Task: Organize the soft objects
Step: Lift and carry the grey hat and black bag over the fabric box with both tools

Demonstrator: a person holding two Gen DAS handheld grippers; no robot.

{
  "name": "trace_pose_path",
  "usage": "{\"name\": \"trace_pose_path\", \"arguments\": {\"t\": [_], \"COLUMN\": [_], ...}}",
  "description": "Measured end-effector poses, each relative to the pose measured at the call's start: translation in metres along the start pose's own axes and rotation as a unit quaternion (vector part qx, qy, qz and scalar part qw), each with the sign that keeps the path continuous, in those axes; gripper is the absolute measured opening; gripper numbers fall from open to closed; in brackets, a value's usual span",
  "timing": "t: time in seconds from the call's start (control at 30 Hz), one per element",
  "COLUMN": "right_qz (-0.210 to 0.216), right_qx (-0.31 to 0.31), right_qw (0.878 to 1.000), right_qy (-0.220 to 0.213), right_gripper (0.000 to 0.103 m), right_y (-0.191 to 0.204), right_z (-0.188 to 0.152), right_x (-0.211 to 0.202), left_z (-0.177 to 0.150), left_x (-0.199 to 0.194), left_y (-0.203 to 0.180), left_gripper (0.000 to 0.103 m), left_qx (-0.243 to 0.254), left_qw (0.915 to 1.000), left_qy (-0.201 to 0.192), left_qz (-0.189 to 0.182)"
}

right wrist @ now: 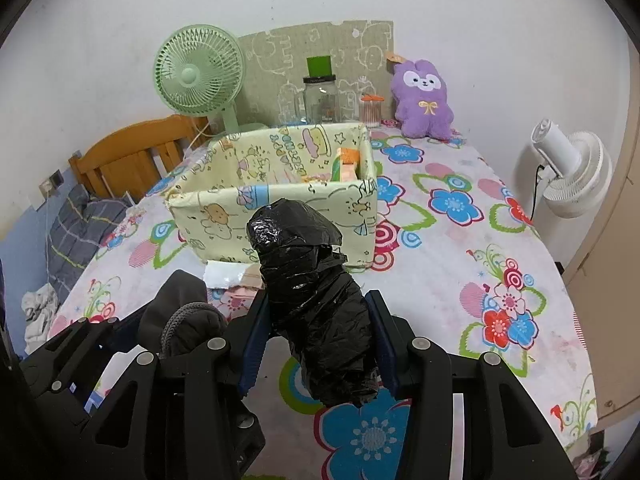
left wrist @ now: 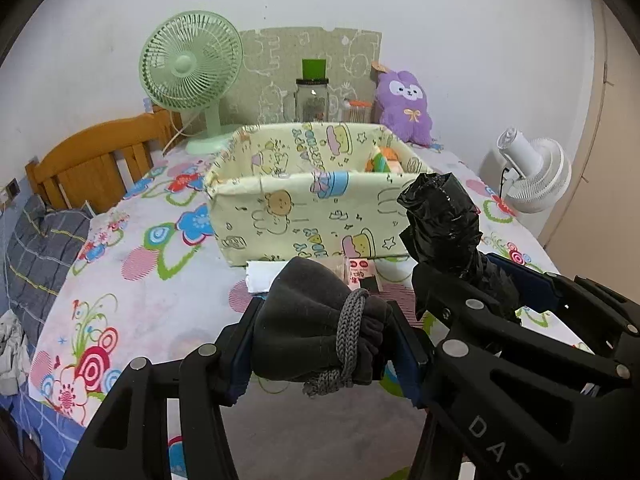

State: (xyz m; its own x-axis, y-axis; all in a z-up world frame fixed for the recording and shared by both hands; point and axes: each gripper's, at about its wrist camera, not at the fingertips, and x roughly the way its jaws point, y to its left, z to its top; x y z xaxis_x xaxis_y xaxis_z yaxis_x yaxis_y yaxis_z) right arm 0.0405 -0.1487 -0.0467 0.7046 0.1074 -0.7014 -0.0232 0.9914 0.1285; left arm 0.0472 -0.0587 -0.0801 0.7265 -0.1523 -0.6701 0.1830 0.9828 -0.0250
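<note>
A dark grey fleece bundle (left wrist: 316,328), tied round with a grey cord (left wrist: 350,340), sits low in the centre of the left wrist view, clamped between the pads of the left gripper (left wrist: 324,344) and lifted clear of the flowered tablecloth (left wrist: 160,280). Just to its right in the same view, a roll wrapped in crinkled black plastic (right wrist: 316,300) stands tilted upward, gripped near its lower end by the right gripper (right wrist: 320,344); in the right wrist view it fills the centre of the frame.

Above both, in mid-frame, is an open cloth-lined box (left wrist: 304,216) with cartoon print, holding an orange and green soft thing in its far right corner. Small packets (left wrist: 360,272) lie at the box's near foot. Along the wall at the top stand a green fan (left wrist: 192,72), a glass jar (left wrist: 312,100) and a purple plush toy (left wrist: 404,108).
</note>
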Motion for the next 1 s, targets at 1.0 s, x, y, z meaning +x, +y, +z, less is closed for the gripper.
{"name": "trace_pose_path", "arguments": {"t": [1.0], "right_qz": [0.001], "right_qx": [0.003], "right_qw": [0.999], "right_qy": [-0.046], "right_gripper": [0.051], "right_y": [0.013], "right_z": [0.046], "right_x": [-0.047], "left_z": [0.044], "left_x": [-0.047], "left_y": [0.005], "left_gripper": [0.060], "left_qx": [0.000], "left_qw": [0.9986], "left_qy": [-0.052], "left_qz": [0.007]}}
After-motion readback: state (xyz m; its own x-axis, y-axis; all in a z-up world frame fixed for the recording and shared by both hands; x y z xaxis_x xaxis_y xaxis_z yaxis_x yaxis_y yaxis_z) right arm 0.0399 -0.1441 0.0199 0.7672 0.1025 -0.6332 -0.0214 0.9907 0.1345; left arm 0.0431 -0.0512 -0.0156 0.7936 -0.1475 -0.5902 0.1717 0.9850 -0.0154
